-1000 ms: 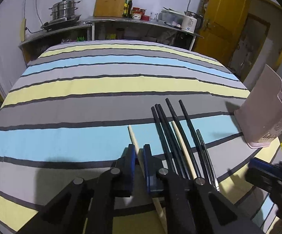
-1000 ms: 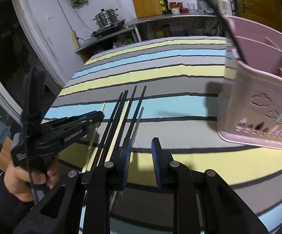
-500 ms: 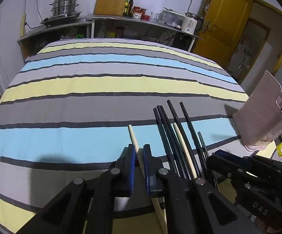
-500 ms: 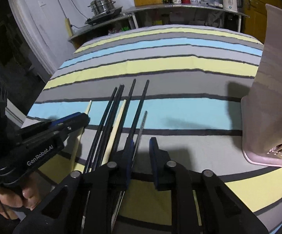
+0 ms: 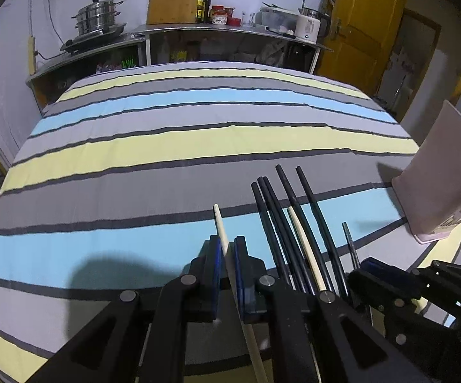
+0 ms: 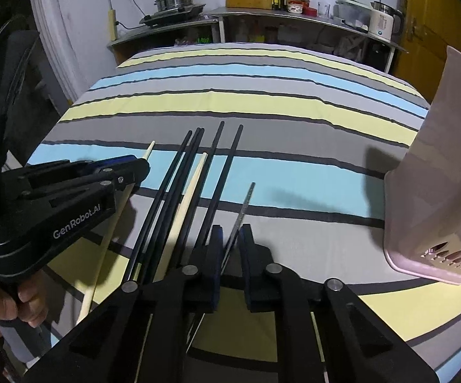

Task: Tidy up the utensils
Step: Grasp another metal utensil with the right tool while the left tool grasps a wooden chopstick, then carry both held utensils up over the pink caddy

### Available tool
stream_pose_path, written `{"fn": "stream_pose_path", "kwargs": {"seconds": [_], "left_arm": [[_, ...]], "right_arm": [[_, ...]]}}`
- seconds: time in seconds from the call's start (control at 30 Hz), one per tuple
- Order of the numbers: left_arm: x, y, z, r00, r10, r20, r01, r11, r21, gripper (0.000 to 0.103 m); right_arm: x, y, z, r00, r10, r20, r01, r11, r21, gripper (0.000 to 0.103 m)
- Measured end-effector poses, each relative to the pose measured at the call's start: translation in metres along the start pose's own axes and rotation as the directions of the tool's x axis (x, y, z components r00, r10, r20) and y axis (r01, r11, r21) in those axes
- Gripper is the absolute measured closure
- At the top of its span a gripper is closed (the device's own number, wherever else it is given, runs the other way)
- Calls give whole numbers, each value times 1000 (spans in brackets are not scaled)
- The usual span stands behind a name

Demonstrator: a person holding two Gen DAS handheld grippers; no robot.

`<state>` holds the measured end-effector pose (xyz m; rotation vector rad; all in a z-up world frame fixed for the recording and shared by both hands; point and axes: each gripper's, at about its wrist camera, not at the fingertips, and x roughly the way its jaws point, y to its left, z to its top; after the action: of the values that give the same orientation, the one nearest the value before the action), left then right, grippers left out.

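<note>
Several black chopsticks (image 5: 289, 223) (image 6: 179, 185), two pale wooden chopsticks and a thin metal chopstick (image 6: 241, 210) lie side by side on the striped tablecloth. My left gripper (image 5: 227, 249) is shut on the leftmost wooden chopstick (image 5: 220, 223), which also shows in the right wrist view (image 6: 149, 151). My right gripper (image 6: 232, 239) straddles the metal chopstick with a narrow gap; the jaws do not grip it. The second wooden chopstick (image 5: 303, 249) lies among the black ones. The pink utensil holder (image 6: 437, 175) (image 5: 444, 178) stands at the right.
The striped tablecloth (image 5: 166, 146) covers the table. Behind it a metal counter (image 5: 230, 32) carries a steamer pot, cutting board, bottles and a kettle. A yellow door (image 5: 364, 25) is at the back right. The table's near edge runs just below the grippers.
My right gripper has moved left from near the pink holder to over the metal chopstick and has narrowed. My left gripper stays shut on the wooden chopstick.
</note>
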<state>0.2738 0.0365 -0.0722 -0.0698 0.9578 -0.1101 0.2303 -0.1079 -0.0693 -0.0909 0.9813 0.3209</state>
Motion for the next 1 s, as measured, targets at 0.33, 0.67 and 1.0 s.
{"fn": "stream_pose_path", "kwargs": {"seconds": [0.33,0.67,1.0], "left_arm": [[-8,17,7,998,-62,0,62,995,-76,97],[-79,14,15,986,-130,107,138,988,-73,98],[-140,0,17,970,-170,172,178,984,-33,98]], "right_arm": [[-12,-13,0,995,96,21,-98,992,77,98],[-58,-18,0,983,138,118,-148,985,88,98],[-104,-22,-3,969,145,202,-166,982,93,98]]}}
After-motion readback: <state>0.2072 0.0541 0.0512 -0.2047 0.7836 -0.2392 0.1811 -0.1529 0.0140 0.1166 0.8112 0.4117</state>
